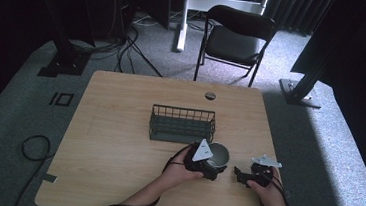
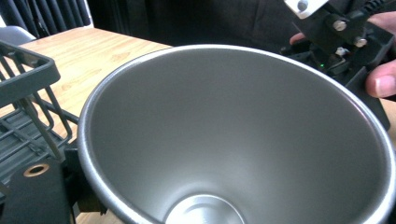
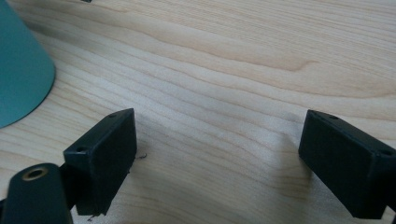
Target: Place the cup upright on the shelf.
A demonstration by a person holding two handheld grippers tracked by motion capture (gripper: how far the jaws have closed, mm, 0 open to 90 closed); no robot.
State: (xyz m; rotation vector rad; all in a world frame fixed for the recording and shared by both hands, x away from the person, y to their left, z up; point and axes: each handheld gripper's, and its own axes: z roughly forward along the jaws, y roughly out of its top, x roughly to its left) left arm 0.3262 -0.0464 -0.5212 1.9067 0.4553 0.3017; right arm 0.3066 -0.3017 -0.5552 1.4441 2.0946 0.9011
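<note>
your left gripper [image 1: 211,171] is clamped on the metal cup [image 1: 216,155], right in front of the wire basket [image 1: 182,124] on the light wood table [image 1: 118,127]. your right gripper [image 3: 217,163] sits wide open just above the wood beside it. behind the table there's grey carpet [image 1: 31,95], a black folding chair [image 1: 237,35] and floor cables [image 1: 125,48].

Both grippers are black, blocky tools. The left gripper [image 1: 208,171] carries a pale grey three-cornered plate with small dark marks, and a black cable runs back from it along the forearm. The right gripper [image 3: 219,163] has thick, square-ended black jaws with small screw holes in their top faces and a brass-ringed hole at the left jaw's base — seen from the left gripper view, its body shows silver screws and a tiny green light.
</note>
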